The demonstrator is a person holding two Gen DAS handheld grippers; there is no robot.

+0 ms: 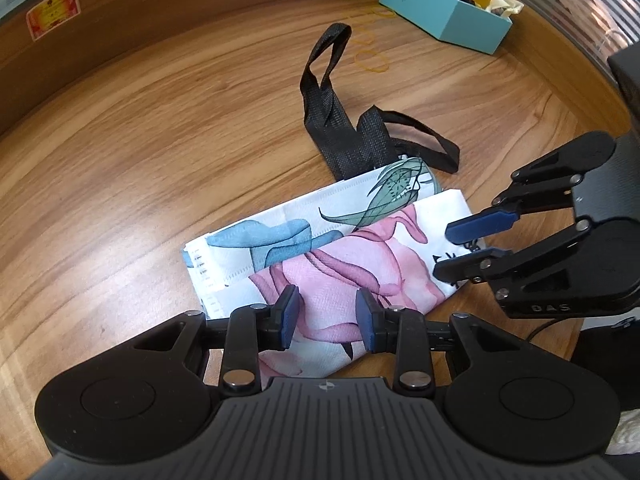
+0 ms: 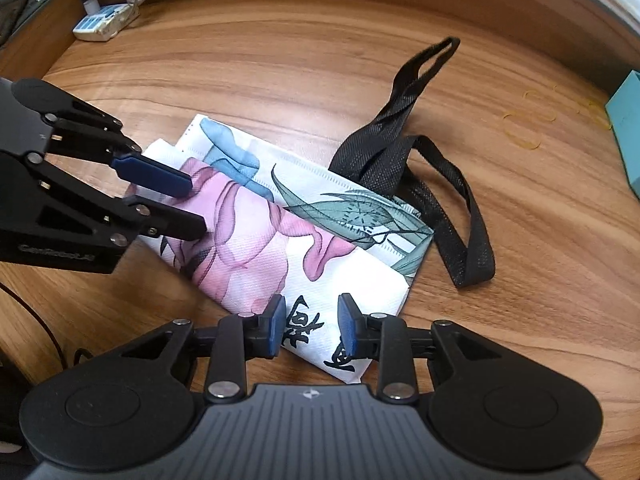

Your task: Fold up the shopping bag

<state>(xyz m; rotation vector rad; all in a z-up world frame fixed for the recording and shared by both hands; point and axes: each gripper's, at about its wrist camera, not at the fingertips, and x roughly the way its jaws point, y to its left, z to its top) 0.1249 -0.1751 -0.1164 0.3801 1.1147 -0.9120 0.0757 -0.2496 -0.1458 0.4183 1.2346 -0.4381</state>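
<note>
Bag (image 1: 340,264) folded on table (image 1: 160,140), both grippers over it
Left gripper (image 1: 327,316) jaws apart, gripping nothing; right gripper (image 2: 311,322) likewise; black handles (image 2: 424,160) splayed beyond bag.

Both grippers are showing the same build. Left gripper (image 1: 328,316): matte black plastic body, ribbed grey centre panel with a small cross-shaped logo, a round black disc housing on each side. Two black linkage arms are running forward, pinned with silver round-head screws, ending in dark blue rubber pads (image 1: 290,316). Right gripper (image 2: 312,324) is looking identical: same ribbed panel, same discs, same silver pins, same blue pads (image 2: 276,330). Seen side-on from the other camera, each one is showing triangular cut-outs in the black arms and pale raised lettering on the lower body, too blurred to read fully.
</note>
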